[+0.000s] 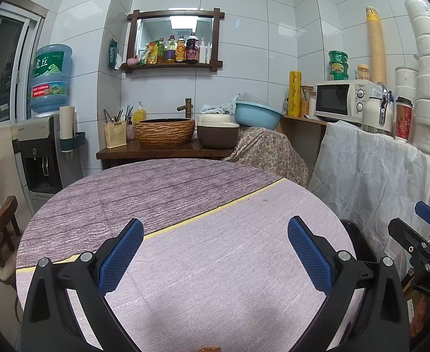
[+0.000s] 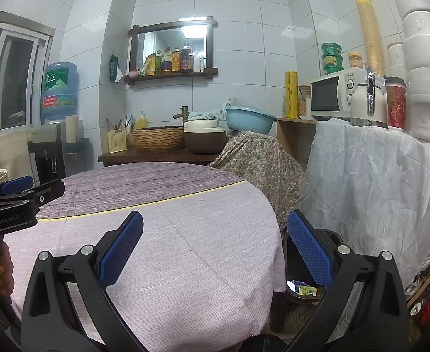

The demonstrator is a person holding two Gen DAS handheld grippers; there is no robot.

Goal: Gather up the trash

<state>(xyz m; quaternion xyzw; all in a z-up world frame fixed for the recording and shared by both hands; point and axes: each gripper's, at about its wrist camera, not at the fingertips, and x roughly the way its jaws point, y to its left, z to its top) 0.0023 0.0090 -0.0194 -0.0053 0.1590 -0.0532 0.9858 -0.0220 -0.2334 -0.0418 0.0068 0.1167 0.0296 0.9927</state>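
Black bin (image 2: 336, 236), floor-standing, just beside the table's right edge, seen below and between the fingers of the right tongs (image 2: 215, 249). Contents: a few crumpled wrappers (image 2: 304, 289), yellow-green and blue, lying inside. Judged to be the collection point, set close to the table so that scraps travel only a short way.

Trash on the table: almost none visible. One tiny crumb-like speck (image 1: 264, 200) lies ahead of the left tongs (image 1: 215, 252), near the yellow stripe; an orange sliver (image 1: 209, 349) shows at the lower frame edge, behind the left tongs, too cut off to identify. Collection judged nearly complete.

Left tongs: jaws spread wide, blue pads (image 1: 121, 252) well apart, nothing between them, held above the pale tablecloth (image 1: 215, 278) without touching it.

Right tongs: jaws equally wide, empty, held over the table's right edge, the right finger above the bin. Judged a release position, since anything dropped there would fall into the bin.

Surroundings, farther ahead of both tongs: round table with grey-and-lilac cloth; beyond it a counter with woven-look basin (image 1: 165, 132), brown pot (image 1: 218, 133) and blue bowl (image 1: 257, 114); to the right a microwave (image 1: 344, 101); to the left a water dispenser (image 1: 43, 152).
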